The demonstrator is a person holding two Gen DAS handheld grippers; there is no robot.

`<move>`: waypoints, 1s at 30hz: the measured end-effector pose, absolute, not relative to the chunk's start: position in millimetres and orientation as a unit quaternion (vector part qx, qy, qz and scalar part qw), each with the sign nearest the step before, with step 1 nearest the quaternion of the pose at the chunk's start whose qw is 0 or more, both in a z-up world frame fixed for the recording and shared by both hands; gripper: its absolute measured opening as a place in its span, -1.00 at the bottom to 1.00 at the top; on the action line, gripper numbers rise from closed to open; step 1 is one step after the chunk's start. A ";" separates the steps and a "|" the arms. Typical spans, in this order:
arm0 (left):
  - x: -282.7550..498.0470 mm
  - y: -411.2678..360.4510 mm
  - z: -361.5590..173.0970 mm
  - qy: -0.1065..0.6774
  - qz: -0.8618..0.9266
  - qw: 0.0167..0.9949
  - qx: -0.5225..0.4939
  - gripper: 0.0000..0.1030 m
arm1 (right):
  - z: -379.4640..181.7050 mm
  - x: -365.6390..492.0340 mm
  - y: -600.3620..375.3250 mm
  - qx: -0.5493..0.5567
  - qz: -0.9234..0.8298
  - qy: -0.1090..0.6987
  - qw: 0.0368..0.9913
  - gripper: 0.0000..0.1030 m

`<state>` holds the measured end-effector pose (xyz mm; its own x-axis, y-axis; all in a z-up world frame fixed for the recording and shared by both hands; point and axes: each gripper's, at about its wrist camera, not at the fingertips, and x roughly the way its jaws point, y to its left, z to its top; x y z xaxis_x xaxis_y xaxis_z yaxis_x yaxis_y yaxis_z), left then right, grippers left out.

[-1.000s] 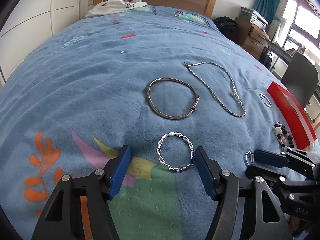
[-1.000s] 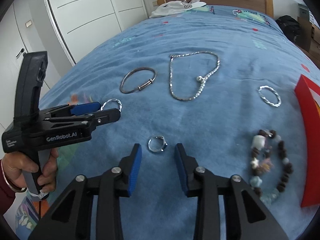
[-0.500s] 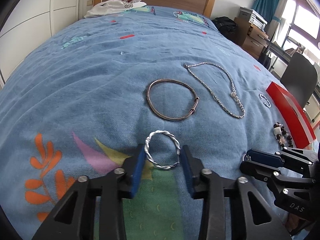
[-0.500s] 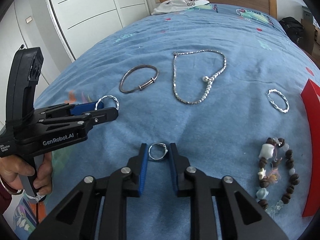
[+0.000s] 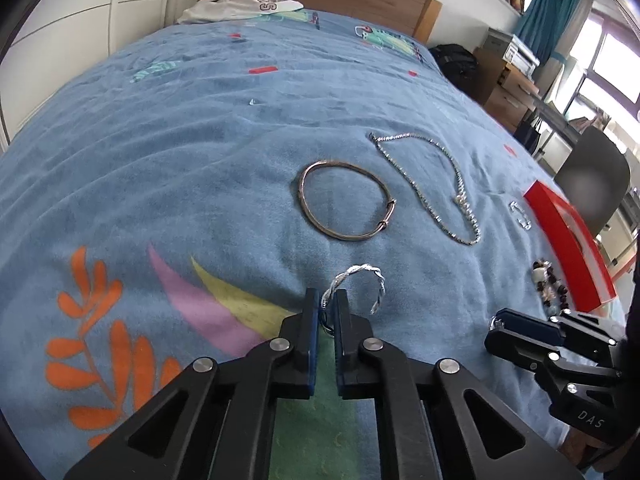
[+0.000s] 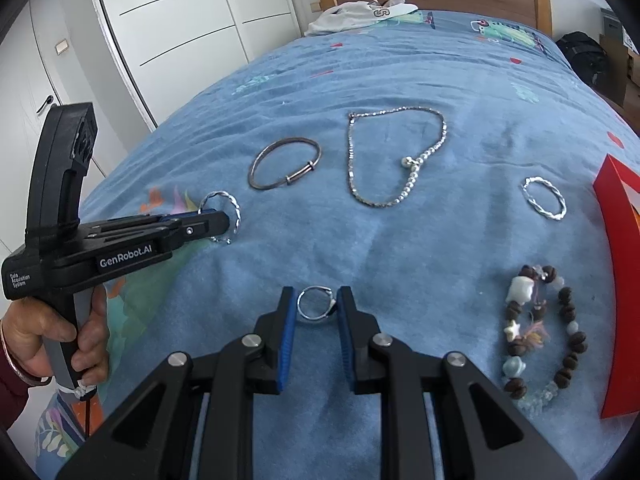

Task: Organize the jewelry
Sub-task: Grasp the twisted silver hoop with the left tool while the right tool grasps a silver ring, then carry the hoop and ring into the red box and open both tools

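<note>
Jewelry lies spread out on the blue bedspread (image 5: 180, 168), and both claws are busy picking up a piece each. Left gripper (image 5: 328, 300) is pinched tight on one side of the twisted silver hoop (image 5: 362, 280), which stands up from the cloth near the camera. Right gripper (image 6: 318, 304) has its jaws close on both sides of the small ring (image 6: 316, 306), and it looks like it is holding it, though the ring seems to sit on the bed. Far off lie the bangle (image 6: 284, 168) and the chain necklace (image 6: 394, 156). To the right are a second twisted hoop (image 6: 544, 198), the bead bracelet (image 6: 540, 328) and the red box (image 6: 618, 276). This looks like the grabbing step. Next, both pieces probably need a slow lift and a careful carry toward the red box, held firmly so the thin metal does not slip out
</note>
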<state>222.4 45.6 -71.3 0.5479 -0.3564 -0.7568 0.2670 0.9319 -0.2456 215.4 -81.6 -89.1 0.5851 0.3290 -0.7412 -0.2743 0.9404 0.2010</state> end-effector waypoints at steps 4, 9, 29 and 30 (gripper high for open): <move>220.0 43.0 -65.5 0.437 -0.179 0.880 -0.049 -0.93 | -86.1 213.5 -83.7 0.035 0.173 0.421 0.890 -0.62; 215.5 37.8 -55.4 0.434 -0.179 0.882 -0.041 -0.93 | -78.1 208.1 -89.5 0.043 0.174 0.413 0.893 -0.62; 183.2 -67.8 16.8 0.404 -0.268 0.875 -0.023 -0.93 | -7.2 130.2 -236.3 0.093 0.074 0.359 0.926 -0.62; 182.0 -82.5 19.9 0.402 -0.279 0.872 -0.020 -0.93 | -4.1 126.7 -248.5 0.094 0.063 0.358 0.927 -0.62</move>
<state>182.0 -82.5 19.9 0.5207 -0.5025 -0.6901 0.4699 0.8436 -0.2597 126.7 -248.5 -4.1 0.7364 0.1847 -0.6509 -0.0497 0.9742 0.2203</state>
